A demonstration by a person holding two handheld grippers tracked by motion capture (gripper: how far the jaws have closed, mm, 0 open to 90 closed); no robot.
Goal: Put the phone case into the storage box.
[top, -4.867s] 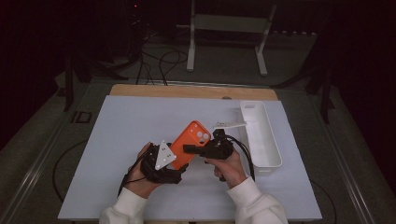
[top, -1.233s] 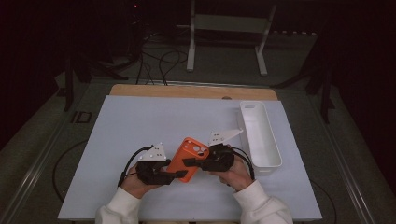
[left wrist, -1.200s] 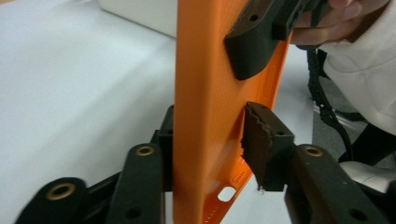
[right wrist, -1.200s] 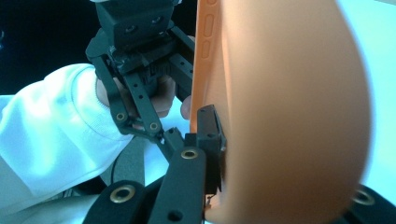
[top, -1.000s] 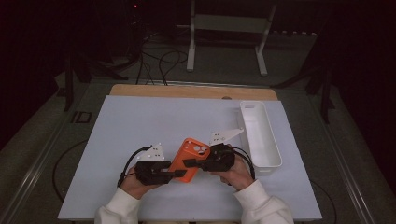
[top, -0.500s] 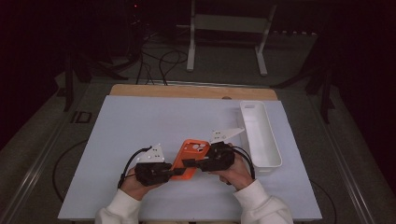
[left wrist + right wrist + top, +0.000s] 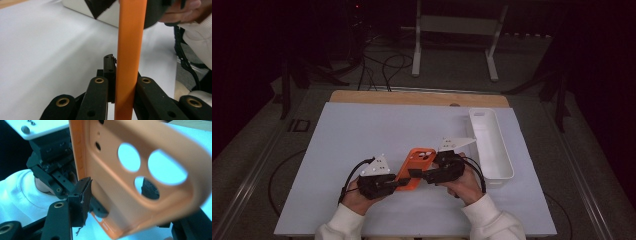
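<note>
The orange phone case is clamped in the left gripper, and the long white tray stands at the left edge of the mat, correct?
Not quite. In the high view the white tray stands at the mat's right edge, not the left. The orange phone case is indeed clamped in the left gripper.

Both grippers are chunky black plastic: left gripper (image 7: 398, 183), right gripper (image 7: 413, 173). Each has a pale triangular plate on top, brass-coloured rivets along the linkage arms, and black cables trailing back. The person's sleeves (image 7: 341, 226) are white with ribbed cuffs.

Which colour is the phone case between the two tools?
The phone case is orange, shown best in the right gripper view, where its round camera holes are visible.
</note>
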